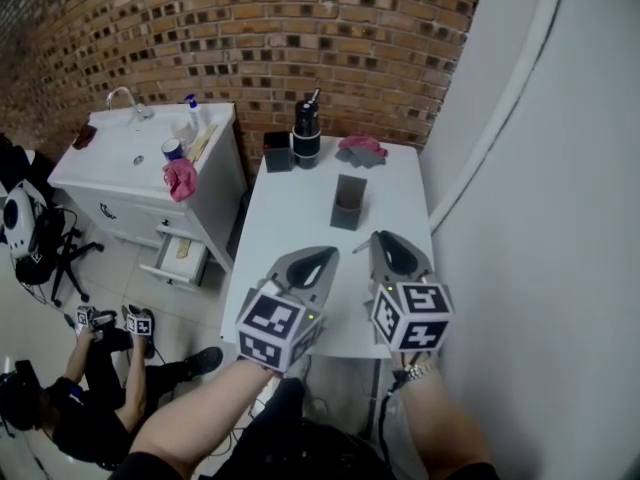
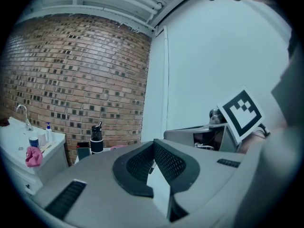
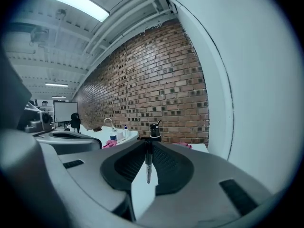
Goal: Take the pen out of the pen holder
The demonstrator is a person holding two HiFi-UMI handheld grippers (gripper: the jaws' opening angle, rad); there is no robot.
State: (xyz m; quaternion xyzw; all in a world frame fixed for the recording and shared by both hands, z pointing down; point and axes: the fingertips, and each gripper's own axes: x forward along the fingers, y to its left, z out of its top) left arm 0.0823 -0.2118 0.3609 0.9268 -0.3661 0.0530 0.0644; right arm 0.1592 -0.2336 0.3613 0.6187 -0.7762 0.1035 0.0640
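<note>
1. Pen stood clamped between the jaws of your right gripper. It ran upright through the narrow gap, with the pads pressed on it from both sides.
2. From the head view, that right gripper hung over the near right part of the white bench. A short bit of the pen stuck out to the left of its tip.
3. The grey pen holder stood upright on the bench just beyond that tip, apart from the pen and from both grippers.
4. Your left gripper was clenched, its jaws together at the tip with nothing gripped between them.
5. From the head view, your left gripper sat just beside the right one over the near part of the bench. Both pointed away from you toward the brick wall.
6. Your forearms reached forward from the bottom of the head view, and a watch showed on your right wrist behind the marker cube.
</note>
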